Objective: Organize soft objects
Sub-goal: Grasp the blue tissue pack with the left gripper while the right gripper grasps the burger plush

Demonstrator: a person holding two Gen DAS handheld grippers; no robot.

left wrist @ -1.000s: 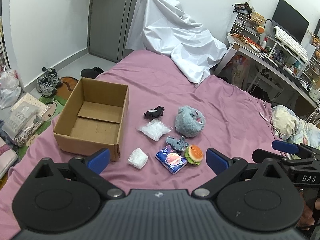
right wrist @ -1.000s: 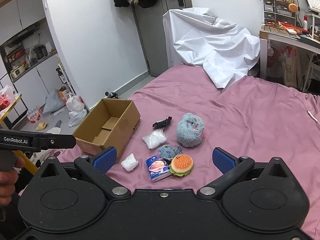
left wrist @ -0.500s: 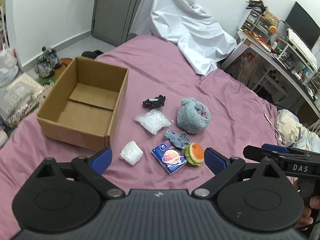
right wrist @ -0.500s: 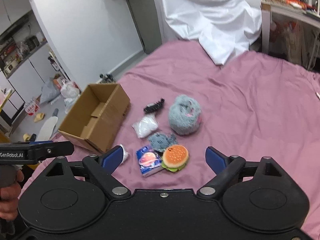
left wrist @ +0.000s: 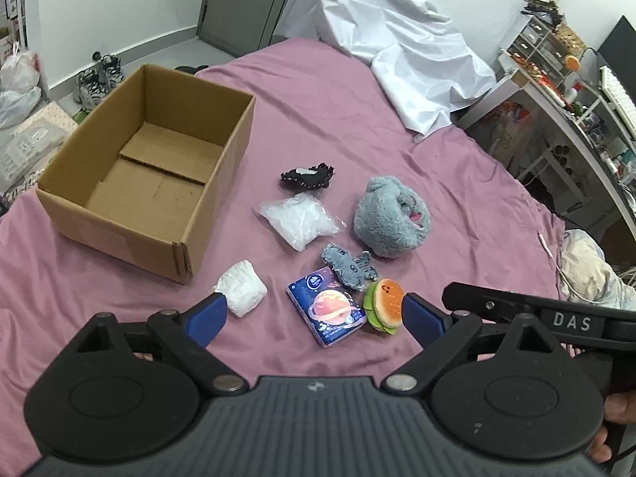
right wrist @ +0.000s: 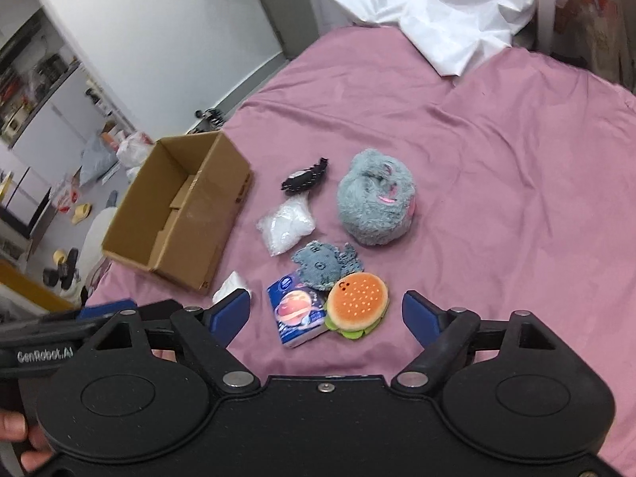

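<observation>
Pink bedsheet (left wrist: 357, 91) — right claw (right wrist: 326, 312), spread, hides white bundle (right wrist: 230, 284); left claw (left wrist: 314, 314) spread.

The bed sheet (left wrist: 338, 91) is matt mauve cloth, lightly creased. At its 9 o'clock side the box (left wrist: 216, 206) is plain brown corrugated cardboard, dull and dry-looking. The round toy (left wrist: 391, 220) at 3 o'clock of the cluster is shaggy grey plush; the burger (right wrist: 357, 304) is smooth, soft-looking fabric. The tissue pack (left wrist: 328, 312) wears glossy printed film, and the clear bag (left wrist: 300, 222) is crinkly shiny plastic. Both grippers' fingers (left wrist: 208, 314) carry blue plastic pads on matt black bodies.
</observation>
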